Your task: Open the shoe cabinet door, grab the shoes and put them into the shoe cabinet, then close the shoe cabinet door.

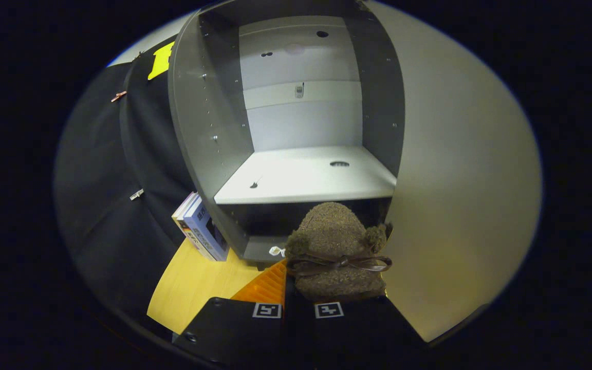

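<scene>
Gripper (298, 308) fingers look clamped on the fuzzy brown shoe (334, 252), lower centre. I'd lift it clear of the shelf (306, 177) lip, then slide it in.

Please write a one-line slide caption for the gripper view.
Hand-held gripper holding a fuzzy brown shoe before the open shoe cabinet.

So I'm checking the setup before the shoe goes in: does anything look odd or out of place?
Nothing stands out. The cabinet is open with bare shelves, the fuzzy brown shoe sits at the gripper, and some books lean beside the cabinet.
</scene>
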`<state>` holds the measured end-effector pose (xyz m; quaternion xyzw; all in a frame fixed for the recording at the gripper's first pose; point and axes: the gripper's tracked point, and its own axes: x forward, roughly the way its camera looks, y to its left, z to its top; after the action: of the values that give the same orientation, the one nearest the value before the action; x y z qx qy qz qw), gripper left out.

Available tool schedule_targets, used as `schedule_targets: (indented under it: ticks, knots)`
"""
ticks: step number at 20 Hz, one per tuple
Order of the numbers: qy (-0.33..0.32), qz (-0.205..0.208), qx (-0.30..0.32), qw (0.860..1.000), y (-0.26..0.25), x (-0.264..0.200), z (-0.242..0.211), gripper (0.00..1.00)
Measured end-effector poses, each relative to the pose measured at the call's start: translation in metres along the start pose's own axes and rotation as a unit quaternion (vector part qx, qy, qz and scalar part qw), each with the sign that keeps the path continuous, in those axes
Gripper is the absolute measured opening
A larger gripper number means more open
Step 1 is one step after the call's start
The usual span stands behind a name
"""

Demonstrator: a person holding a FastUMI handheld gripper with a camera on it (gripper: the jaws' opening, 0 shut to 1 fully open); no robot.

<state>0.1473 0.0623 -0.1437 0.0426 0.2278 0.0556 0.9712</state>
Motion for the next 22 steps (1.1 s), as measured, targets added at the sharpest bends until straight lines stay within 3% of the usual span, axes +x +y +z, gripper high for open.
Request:
schedule_targets:
  ticks: [7, 11, 17, 22]
  knots:
    - [-0.021, 0.026, -0.002, 0.999, 0.019, 0.057, 0.107, 0.09]
    - [-0.016, 0.01, -0.025, 1.0, 0.015, 0.112, 0.14, 0.09]
    - [0.022, -0.011, -0.019, 1.0, 0.012, 0.195, 0.147, 0.09]
    - [0.056, -0.02, -0.015, 0.998, 0.016, 0.235, 0.132, 0.09]
